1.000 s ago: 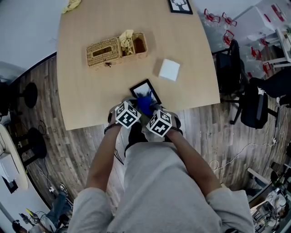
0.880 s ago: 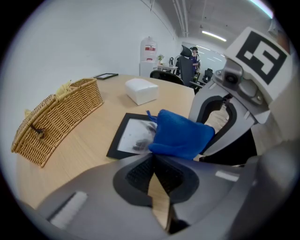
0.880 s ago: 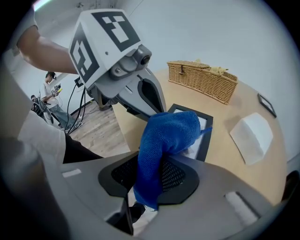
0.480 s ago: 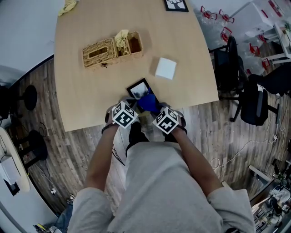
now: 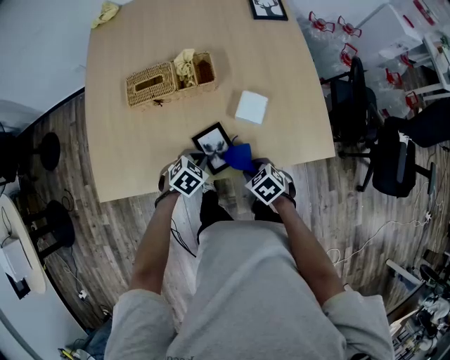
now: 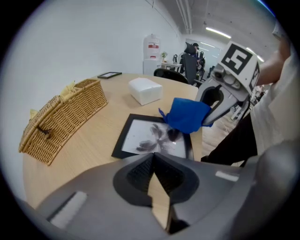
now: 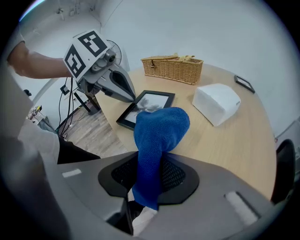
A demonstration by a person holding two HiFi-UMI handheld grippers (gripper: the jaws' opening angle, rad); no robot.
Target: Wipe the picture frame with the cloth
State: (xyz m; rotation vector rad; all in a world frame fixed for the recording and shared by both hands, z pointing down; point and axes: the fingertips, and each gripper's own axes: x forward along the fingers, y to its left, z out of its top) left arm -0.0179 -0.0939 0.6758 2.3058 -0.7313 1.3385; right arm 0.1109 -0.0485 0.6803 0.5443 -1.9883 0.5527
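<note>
A black picture frame (image 5: 211,145) with a grey flower print lies flat near the table's front edge. My right gripper (image 7: 149,165) is shut on a blue cloth (image 7: 158,132), whose bunched end hangs over the frame's right side (image 6: 186,115). My left gripper (image 6: 153,157) is shut with nothing between its jaws, its tip at the frame's near edge (image 6: 140,152). In the head view the left gripper (image 5: 199,164) sits at the frame's front left and the right gripper (image 5: 249,170) at its front right, behind the cloth (image 5: 240,157).
A wicker basket (image 5: 169,76) with yellow cloth in it stands behind the frame. A white box (image 5: 251,107) sits to the right of it. A second black frame (image 5: 268,8) and a yellow rag (image 5: 107,11) lie at the far edge. Office chairs (image 5: 392,156) stand right of the table (image 5: 295,140).
The right gripper has carried the blue cloth from the frame's lower middle to its right side. The two grippers have moved apart.
</note>
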